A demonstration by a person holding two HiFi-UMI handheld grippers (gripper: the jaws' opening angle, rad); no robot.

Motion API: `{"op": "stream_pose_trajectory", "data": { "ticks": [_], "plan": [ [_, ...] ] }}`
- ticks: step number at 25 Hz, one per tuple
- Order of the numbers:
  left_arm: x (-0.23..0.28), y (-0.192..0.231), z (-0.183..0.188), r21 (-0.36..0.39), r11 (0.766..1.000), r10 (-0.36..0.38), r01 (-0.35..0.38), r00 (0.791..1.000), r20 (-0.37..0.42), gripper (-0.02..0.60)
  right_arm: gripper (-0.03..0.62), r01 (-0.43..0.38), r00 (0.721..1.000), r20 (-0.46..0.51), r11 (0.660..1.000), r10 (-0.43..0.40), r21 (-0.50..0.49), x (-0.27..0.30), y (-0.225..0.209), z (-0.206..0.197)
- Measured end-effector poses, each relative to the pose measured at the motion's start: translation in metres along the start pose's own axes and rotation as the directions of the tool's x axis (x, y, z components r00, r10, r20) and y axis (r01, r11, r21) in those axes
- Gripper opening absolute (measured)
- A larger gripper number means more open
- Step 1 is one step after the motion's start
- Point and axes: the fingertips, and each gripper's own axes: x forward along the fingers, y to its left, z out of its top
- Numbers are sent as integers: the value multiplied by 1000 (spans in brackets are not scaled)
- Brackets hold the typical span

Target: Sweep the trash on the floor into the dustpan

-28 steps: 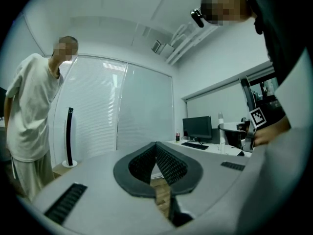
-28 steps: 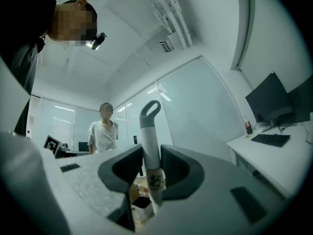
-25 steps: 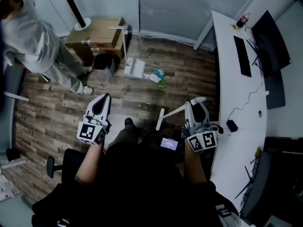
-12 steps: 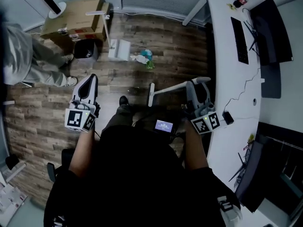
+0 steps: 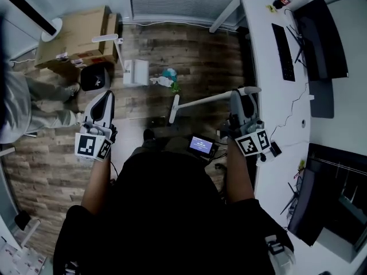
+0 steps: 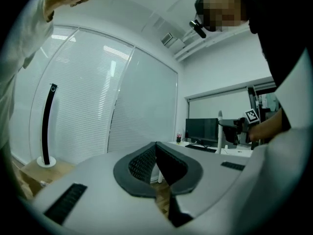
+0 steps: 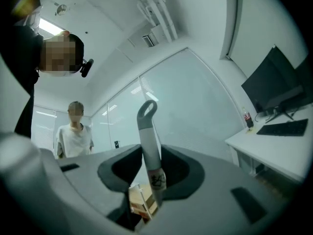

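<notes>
The trash (image 5: 163, 79), a small heap of white and teal scraps, lies on the wood floor beside the white dustpan (image 5: 136, 72), which stands upright with its long handle (image 5: 109, 38). My right gripper (image 5: 241, 94) is shut on the white broom handle (image 5: 213, 98); the broom head (image 5: 173, 111) hangs just short of the trash. In the right gripper view the grey handle (image 7: 149, 146) stands up between the jaws. My left gripper (image 5: 105, 95) is shut with nothing in it, left of the dustpan; in the left gripper view its pads (image 6: 157, 161) meet.
A black bin (image 5: 94, 78) and a cardboard box (image 5: 74, 36) stand behind the dustpan. A person (image 5: 26, 110) in grey stands at the left. A white desk (image 5: 266, 73) with keyboard (image 5: 284, 51), monitor (image 5: 318, 33) and bottle (image 5: 282, 1) runs along the right.
Both grippers have travelled forward toward the trash and dustpan, the broom going along in the right one. The person in grey has slid toward the left edge of the view.
</notes>
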Motion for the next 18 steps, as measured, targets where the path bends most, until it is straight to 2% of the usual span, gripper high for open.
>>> {"op": "stream_pose_trajectory", "data": {
  "ticks": [8, 18],
  "plan": [
    [45, 45, 1, -23, 1000, 18, -18, 1000, 1, -5, 121, 30, 999, 36, 1000, -30, -4, 57, -27, 13],
    [121, 83, -2, 15, 999, 52, -51, 997, -58, -5, 121, -5, 997, 79, 999, 3, 32, 117, -91, 7]
  ]
}}
